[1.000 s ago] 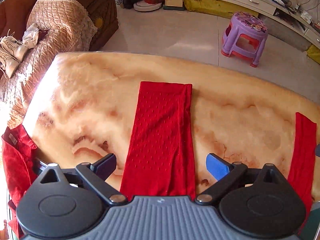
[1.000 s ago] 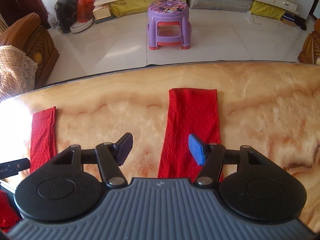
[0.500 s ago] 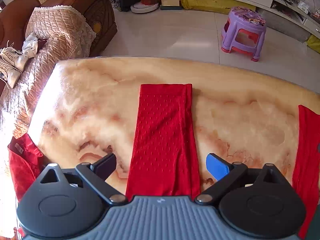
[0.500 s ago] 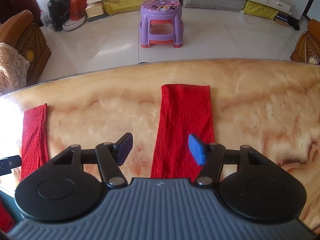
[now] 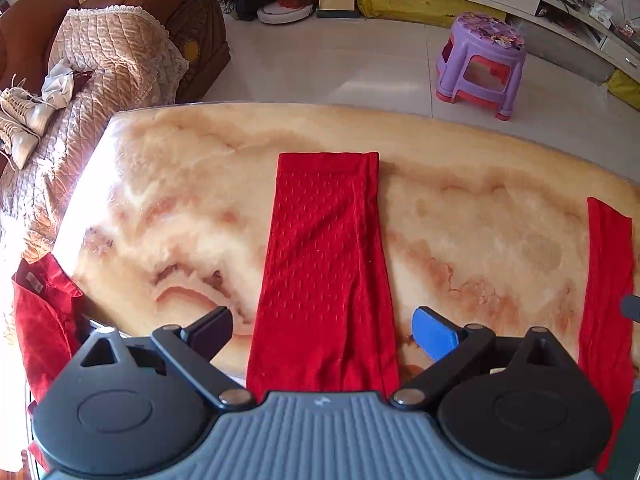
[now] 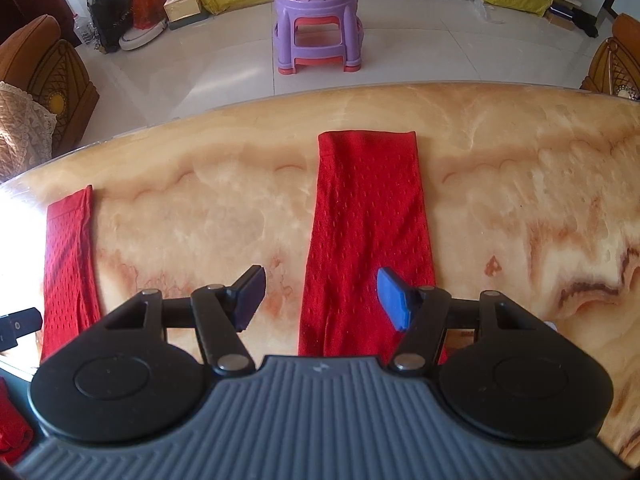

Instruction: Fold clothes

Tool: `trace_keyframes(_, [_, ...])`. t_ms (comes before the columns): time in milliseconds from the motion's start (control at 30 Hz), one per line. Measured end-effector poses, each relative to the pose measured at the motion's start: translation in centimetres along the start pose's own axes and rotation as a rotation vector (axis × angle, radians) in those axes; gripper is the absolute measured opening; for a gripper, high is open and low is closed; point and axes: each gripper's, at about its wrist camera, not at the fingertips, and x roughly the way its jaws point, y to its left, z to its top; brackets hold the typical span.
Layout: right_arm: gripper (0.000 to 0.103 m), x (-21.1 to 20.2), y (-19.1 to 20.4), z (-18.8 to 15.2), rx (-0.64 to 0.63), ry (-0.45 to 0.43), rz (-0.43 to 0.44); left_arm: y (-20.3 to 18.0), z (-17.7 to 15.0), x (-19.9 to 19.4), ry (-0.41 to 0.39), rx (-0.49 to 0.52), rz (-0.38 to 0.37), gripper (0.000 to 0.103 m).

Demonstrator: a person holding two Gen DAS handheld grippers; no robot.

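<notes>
- Far left, off the table corner: a red garment bundle (image 5: pixel 44 320) hangs over the edge of the marble table (image 5: pixel 160 208). You haven't touched it, and it sits a bit lower in the left view than a second ago.
- Left gripper (image 5: pixel 322 330): released, jaws wide apart with nothing between the pads. It hovers over the near end of the left red leg (image 5: pixel 324 272), whose sides lie just inside the pads.
- Change on the left: over the last second you pulled back and up. More of the table's far edge and floor shows now, and the leg reads as a full strip. It lies flat with its hem toward the purple stool (image 5: pixel 480 64), and the cloth itself hasn't moved.
- Between the two legs: bare marble. The legs are well apart and roughly parallel.
- Right gripper (image 6: pixel 322 300): also released, jaws apart. It hovers above the near part of the right red leg (image 6: pixel 368 232), with the blue pad (image 6: pixel 394 298) over the cloth's right side. I can't tell if it touches.
- Change on the right: the same retreat, and the leg looks longer in frame. The other leg shows at the left edge.
- Meaning: my read is both legs are spread out and no fold is made yet. You're lined up for a two-handed pinch at the near ends, so drop lower before closing.
</notes>
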Motion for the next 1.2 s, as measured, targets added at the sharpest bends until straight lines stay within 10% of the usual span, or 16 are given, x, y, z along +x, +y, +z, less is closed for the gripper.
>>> trace_keyframes(1200, [0.07,-3.7,1.2,-7.3,-0.064,0.013,0.004,0.2,-7.2,-3.1,-0.019,0.056,-0.05,0.099])
